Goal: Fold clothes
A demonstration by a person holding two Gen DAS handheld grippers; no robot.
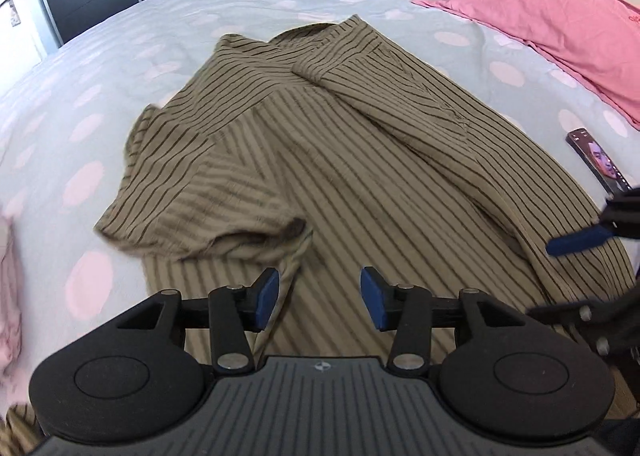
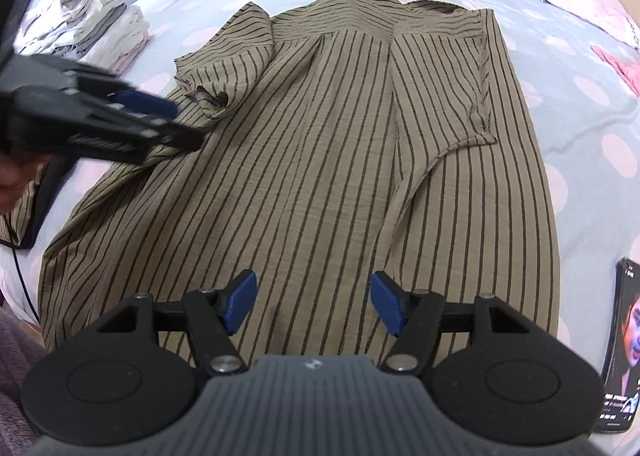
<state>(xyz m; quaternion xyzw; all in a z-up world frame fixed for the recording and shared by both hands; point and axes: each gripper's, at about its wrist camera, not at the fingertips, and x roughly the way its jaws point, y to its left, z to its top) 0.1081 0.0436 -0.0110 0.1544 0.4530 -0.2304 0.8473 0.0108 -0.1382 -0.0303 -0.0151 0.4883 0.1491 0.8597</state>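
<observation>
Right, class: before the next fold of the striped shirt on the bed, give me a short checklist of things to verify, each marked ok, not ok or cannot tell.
1. Left gripper empty, fingers apart, no cloth between them: ok.
2. Right gripper empty, fingers apart above the shirt's lower part: ok.
3. Striped shirt lies spread on the bed: ok.
4. Right sleeve folded flat onto the body: ok.
5. Left sleeve folded flat: not ok, it lies bunched and rumpled.
6. Phone clear of the shirt: ok, it lies beside the hem, though close.
</observation>
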